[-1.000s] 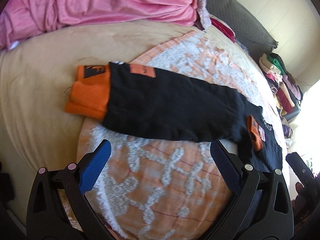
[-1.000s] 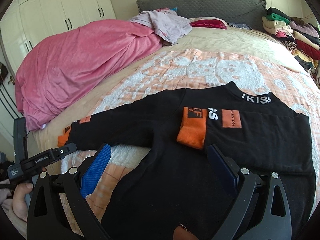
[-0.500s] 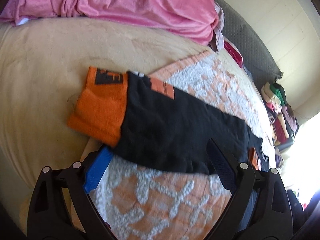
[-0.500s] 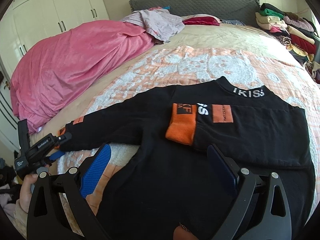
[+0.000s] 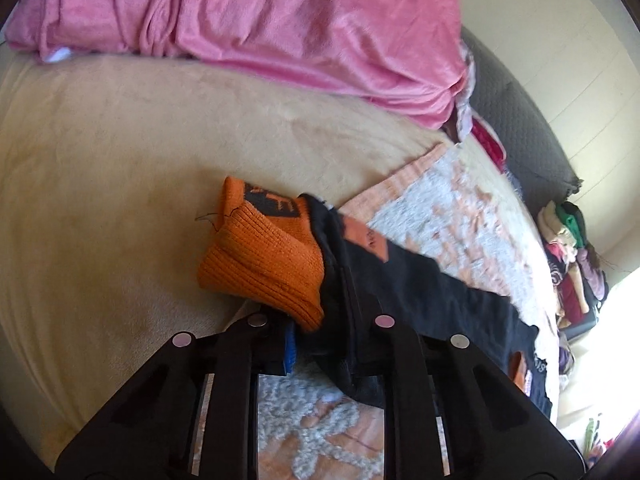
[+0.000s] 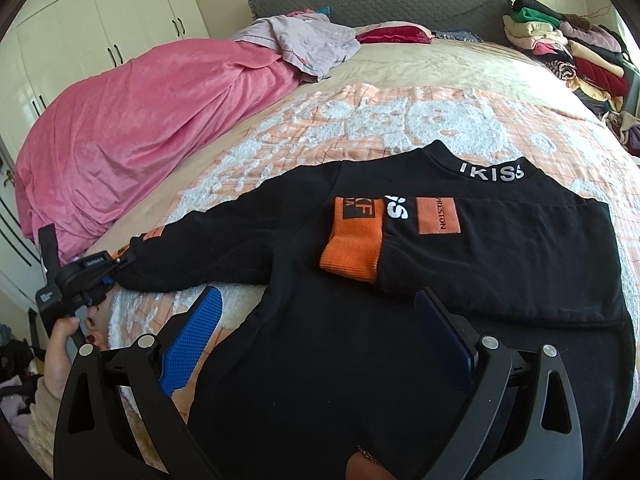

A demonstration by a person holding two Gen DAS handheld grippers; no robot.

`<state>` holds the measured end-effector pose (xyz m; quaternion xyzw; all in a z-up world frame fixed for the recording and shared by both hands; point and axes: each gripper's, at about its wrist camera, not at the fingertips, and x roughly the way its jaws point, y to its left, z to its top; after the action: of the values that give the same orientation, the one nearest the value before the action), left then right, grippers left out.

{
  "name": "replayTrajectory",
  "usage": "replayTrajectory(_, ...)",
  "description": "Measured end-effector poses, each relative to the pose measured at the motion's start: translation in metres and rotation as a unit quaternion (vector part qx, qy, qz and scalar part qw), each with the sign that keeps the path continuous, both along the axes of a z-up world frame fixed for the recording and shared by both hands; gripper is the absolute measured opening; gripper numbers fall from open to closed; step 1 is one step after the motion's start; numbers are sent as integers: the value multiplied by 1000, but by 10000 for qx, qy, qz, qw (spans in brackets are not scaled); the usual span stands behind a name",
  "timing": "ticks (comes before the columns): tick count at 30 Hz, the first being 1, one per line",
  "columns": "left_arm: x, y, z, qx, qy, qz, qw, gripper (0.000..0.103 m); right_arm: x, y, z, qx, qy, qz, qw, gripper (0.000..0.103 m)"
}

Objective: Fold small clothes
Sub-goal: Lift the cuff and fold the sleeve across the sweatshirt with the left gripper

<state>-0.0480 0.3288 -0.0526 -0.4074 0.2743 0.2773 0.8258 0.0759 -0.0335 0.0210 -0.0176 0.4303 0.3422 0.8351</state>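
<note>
The left tool (image 5: 320, 344) is seen closing, its jaws drawn narrow on the black sleeve (image 5: 420, 292) just behind the orange cuff (image 5: 264, 264); the pads themselves are mostly hidden by cloth. The sleeve's long axis runs from the cuff at the near left toward the far right, where it joins the black sweater (image 6: 360, 340). The right tool (image 6: 320, 328) is held wide above the sweater's lower body, nothing being gripped between its blue pads. The sweater is laid flat on the bed (image 6: 420, 64), collar pointing far, over a peach and white blanket (image 6: 380, 120). The other sleeve is folded across the chest. A pink quilt (image 6: 140, 120) is bunched at the left. The sweater's hem is cut off by the right view's lower edge.
</note>
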Motion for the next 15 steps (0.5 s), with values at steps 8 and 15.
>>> replayTrajectory(8,9,-26,46,372,-448,-412,9974,10,2,-8,0,39,15,-101,9999,96)
replayTrajectory(15,36,-67,84,679,-819,-999,9893,9,9,-36,4,147,-3,-389,9991,96)
